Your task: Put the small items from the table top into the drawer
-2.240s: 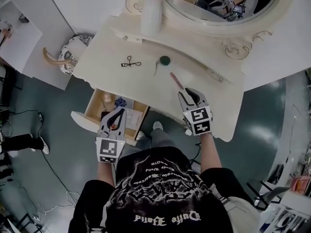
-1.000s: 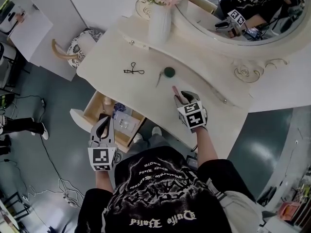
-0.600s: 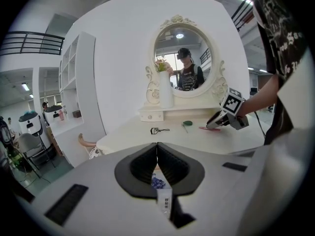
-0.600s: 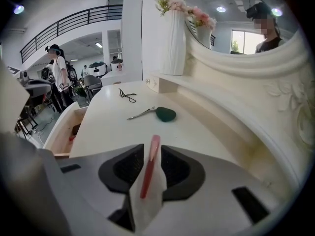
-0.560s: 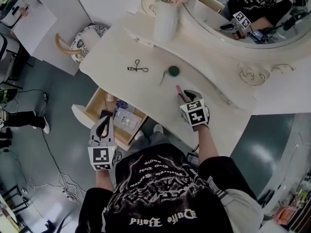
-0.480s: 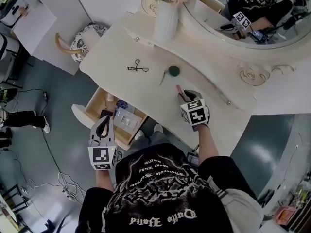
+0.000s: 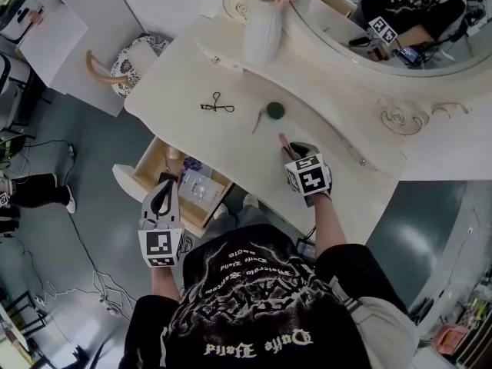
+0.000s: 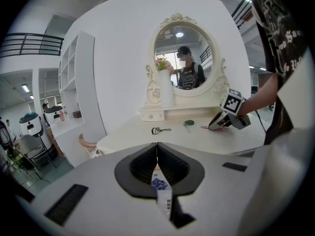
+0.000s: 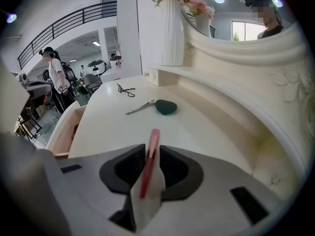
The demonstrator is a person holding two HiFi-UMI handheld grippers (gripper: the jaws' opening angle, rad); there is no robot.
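– Cream paint is covering the whole tabletop point(image 7: 231, 141), is it?
– Yes, and also the carved frame of the oval mirror point(image 8: 184, 63) standing along its back edge. A white vase point(image 7: 261, 33) of pink flowers is sitting at the back, left of the mirror. The floor point(image 7: 84, 175) is shining dark teal, and a patterned stool point(image 7: 131, 64) is standing off the tabletop's left corner.
– What is lying on top?
– A black eyelash curler point(image 7: 216, 106) is lying toward the left edge. A green sponge point(image 7: 274, 111) is sitting near the middle with a thin metal tool point(image 7: 257, 121) just beside it. A pink stick point(image 7: 284, 144) is lying closer to the front edge.
– And the drawer?
– The drawer point(image 7: 127, 181) is hanging open under the front-left edge, with a few small things lying inside.
– What is the right gripper doing?
– The right gripper point(image 9: 152, 150) is pointing down at the tabletop. Its fingers point(image 9: 125, 171) have just been closing and are standing narrowly apart. The pink stick is lying between them on the tabletop, with the pads just beside it and not yet visibly squeezing.
– And the left?
– The left gripper point(image 8: 157, 149) is hovering above the drawer's front. Its fingers point(image 8: 140, 168) are meeting at the tips and gripping nothing.
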